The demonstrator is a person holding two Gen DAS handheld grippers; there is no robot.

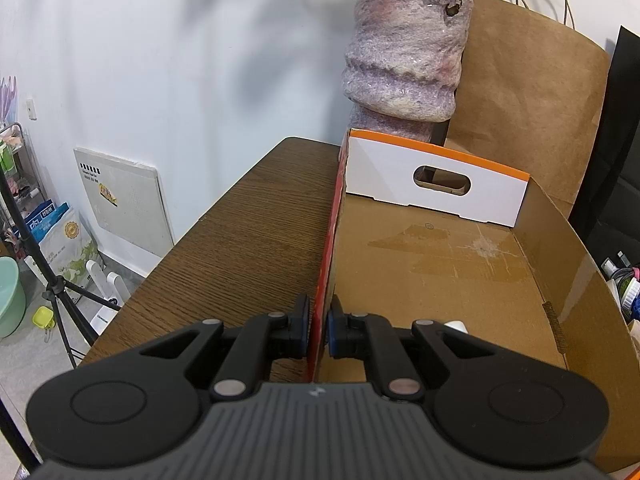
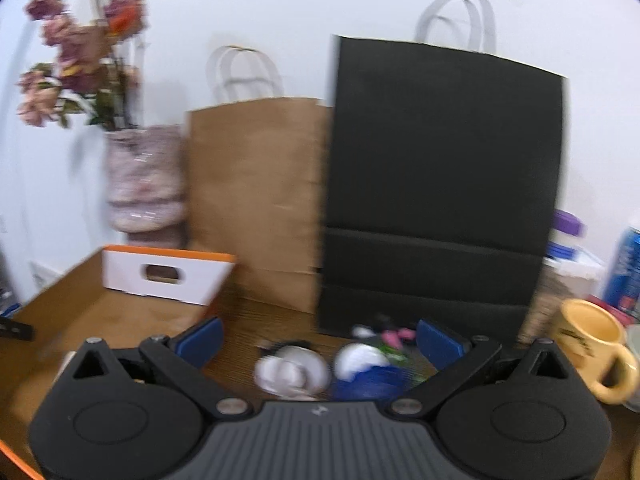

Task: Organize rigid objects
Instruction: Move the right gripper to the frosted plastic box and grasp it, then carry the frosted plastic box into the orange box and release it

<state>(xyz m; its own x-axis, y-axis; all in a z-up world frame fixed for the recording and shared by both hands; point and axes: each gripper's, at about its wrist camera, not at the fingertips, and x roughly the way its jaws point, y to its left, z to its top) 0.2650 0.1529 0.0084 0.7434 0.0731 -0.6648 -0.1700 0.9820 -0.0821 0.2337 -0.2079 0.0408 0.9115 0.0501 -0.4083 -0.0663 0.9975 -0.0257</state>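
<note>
Left wrist shows left gripper (image 1: 319, 326) clamping box wall (image 1: 326, 280); right gripper (image 2: 319, 338) gapes near mug (image 2: 592, 344).

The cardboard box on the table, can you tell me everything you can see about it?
The cardboard box is a shallow, open-topped tray of brown corrugated card, lying flat on the wooden table. Its far end wall is white with an orange top edge and an oval handle hole. The left side wall is red outside. The floor is nearly bare, scuffed, with strips of clear tape. The left hand-held gripper is shut on the left wall. A vase and a brown paper bag stand behind it.
</note>
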